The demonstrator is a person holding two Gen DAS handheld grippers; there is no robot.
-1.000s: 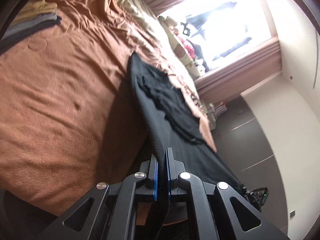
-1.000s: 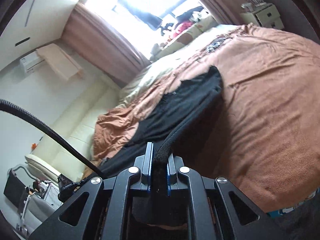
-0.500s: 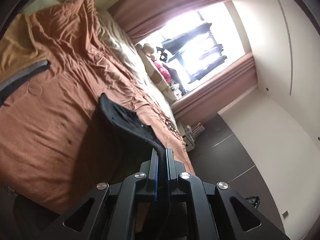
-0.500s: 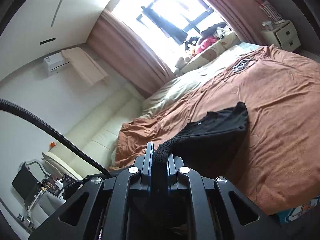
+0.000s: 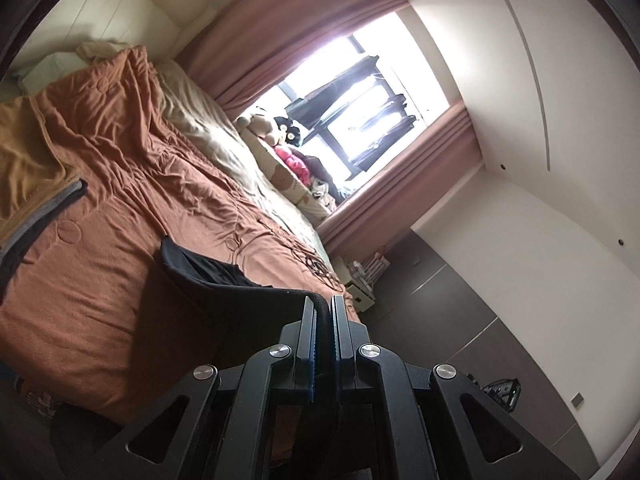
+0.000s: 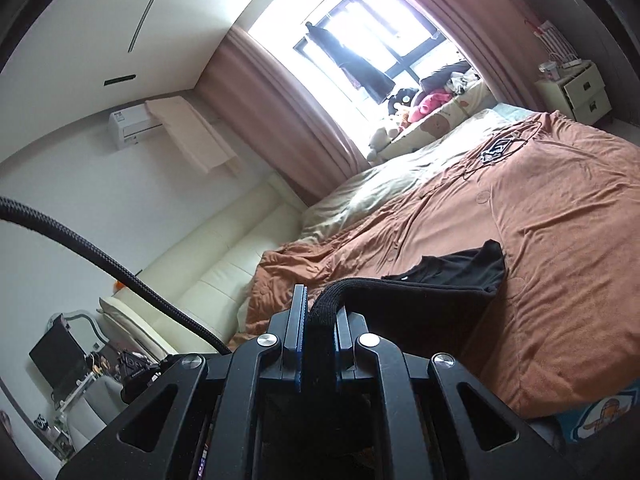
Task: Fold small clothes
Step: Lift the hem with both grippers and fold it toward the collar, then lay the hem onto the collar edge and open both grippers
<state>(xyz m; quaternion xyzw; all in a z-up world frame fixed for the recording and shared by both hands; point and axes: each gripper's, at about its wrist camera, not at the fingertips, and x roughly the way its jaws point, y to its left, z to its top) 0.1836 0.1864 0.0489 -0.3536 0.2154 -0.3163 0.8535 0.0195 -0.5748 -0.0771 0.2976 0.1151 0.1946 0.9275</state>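
Bedroom daylight poured through a curtained window [image 5: 360,92] onto a wide bed spread with a rumpled rust-brown blanket [image 5: 100,280], which served as the folding surface. Seen from the left wrist camera, the left gripper [image 5: 322,344] sat at six o'clock, its jaws clenched on the thick hem of a black garment [image 5: 212,276]. From there the cloth ran toward ten o'clock, its far end lying on the blanket, its near end raised off the bed.

From the right wrist camera, the right gripper [image 6: 318,344] was likewise clamped tight on a ribbed black edge of the same garment [image 6: 452,270], which stretched away toward two o'clock and came to rest on the blanket [image 6: 560,240].

Each tool pinched one corner of the near edge, probably so the cloth hung taut between them and could be carried over its resting half in one clean fold. Leaving the far end on the bed likely anchored the piece and kept it from sliding.

At nine o'clock in the left view lay a stack of folded clothes [image 5: 28,184] in tan and grey, well apart from the black piece, apparently finished items set aside. A braided cable [image 6: 100,256] curved across the right view at nine o'clock.
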